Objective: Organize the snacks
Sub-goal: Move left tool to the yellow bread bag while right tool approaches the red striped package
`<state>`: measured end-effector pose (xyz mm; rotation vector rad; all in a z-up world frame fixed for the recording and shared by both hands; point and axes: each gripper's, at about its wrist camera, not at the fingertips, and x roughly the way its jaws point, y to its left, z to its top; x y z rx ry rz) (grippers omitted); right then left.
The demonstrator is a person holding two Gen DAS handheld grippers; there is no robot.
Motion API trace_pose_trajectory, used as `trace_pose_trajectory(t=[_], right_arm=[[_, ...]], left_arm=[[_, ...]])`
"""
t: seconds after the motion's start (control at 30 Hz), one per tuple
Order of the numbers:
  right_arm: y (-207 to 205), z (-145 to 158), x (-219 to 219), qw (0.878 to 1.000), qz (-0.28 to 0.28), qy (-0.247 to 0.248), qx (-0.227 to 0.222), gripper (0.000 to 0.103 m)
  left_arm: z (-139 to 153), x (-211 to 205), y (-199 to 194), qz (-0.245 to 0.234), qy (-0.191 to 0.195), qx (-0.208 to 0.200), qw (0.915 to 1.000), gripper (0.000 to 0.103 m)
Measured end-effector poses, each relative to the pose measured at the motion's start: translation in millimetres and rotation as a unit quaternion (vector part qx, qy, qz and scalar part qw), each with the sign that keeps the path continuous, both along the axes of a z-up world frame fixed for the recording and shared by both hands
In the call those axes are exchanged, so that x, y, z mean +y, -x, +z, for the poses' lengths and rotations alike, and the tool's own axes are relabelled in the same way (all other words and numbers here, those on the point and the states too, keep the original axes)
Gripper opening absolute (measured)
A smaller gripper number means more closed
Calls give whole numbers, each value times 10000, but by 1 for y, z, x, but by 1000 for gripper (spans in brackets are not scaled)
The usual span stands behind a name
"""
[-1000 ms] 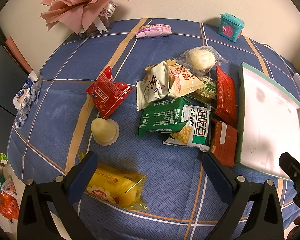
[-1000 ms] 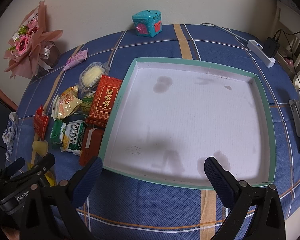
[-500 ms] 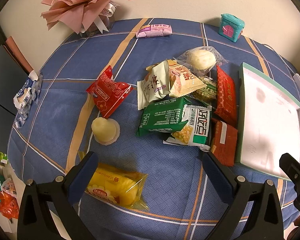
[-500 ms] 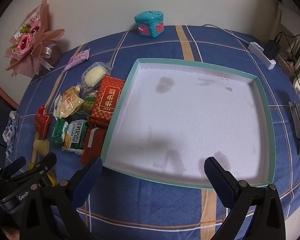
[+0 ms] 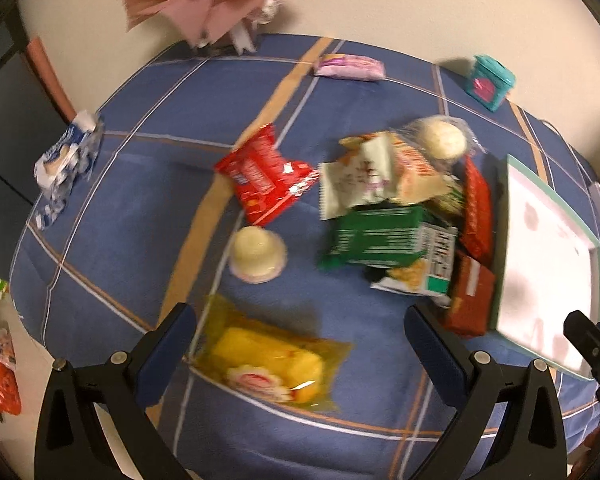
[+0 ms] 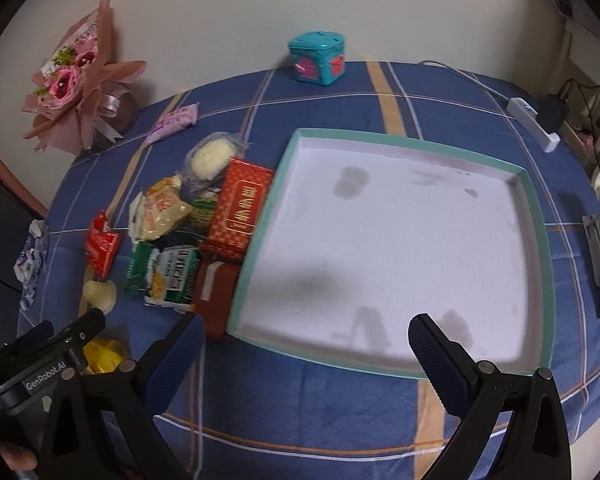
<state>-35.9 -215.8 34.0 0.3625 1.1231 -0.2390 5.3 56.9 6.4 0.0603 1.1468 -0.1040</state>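
A: Since a second ago the left gripper has pushed forward and down toward the snacks; the yellow cake packet now sits larger between its fingers, and that view is smeared with motion.

B: Is it holding anything?

A: No. Both fingers are spread wide with nothing between them but the packet lying flat on the surface. The right gripper is likewise wide apart and empty, hovering over the near edge of the tray.

B: So which one takes the packet?

A: The left, I'd judge. The packet lies just ahead of it, slightly left of centre, its long axis running from upper left to lower right across the gap. The fingers would need a small turn to close across its short side.

B: And the rest of the snacks?

A: Heaped beside the tray's left wall: a green packet, a red box touching the tray, a red packet and a jelly cup set apart on the left.

B: What does the right view add?

A: The whole tray floor, bare and stained, which the left view cuts to a sliver. It only glimpses the yellow packet behind the left gripper's body.
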Motion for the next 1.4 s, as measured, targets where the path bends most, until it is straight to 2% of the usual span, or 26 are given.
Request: trace_pose_trajectory(t=[0.17, 0.37, 0.43, 0.67, 0.73, 0.9, 1.07, 1.17, 1.4], right_arm=[[-13, -2, 21, 9991, 256, -320, -52, 103], [-31, -9, 48, 9970, 500, -578, -110, 103], [-36, -12, 53, 9966, 557, -604, -76, 103], [-43, -22, 62, 9967, 641, -484, 89, 103], [-43, -23, 62, 9968, 638, -479, 89, 103], [-45, -28, 62, 9964, 654, -528, 90, 103], [-49, -29, 63, 9959, 692, -586, 40, 102], [-51, -30, 64, 9957, 721, -574, 15, 101], [-52, -29, 66, 9958, 732, -542, -47, 101]], left_arm=[[-12, 31, 1, 272, 196, 181, 9993, 103], [-28, 37, 3, 435, 420, 894, 9942, 103], [-34, 40, 3, 460, 526, 862, 9938, 103], [-48, 47, 3, 706, 860, 1186, 9867, 103], [-53, 48, 3, 739, 980, 1248, 9846, 96], [-55, 51, 2, 759, 1168, 1118, 9839, 88], [-51, 44, -3, 698, 1290, 1092, 9831, 84], [-49, 55, -5, 701, 1449, 1014, 9817, 78], [-43, 60, -17, 746, 1522, 894, 9815, 71]])
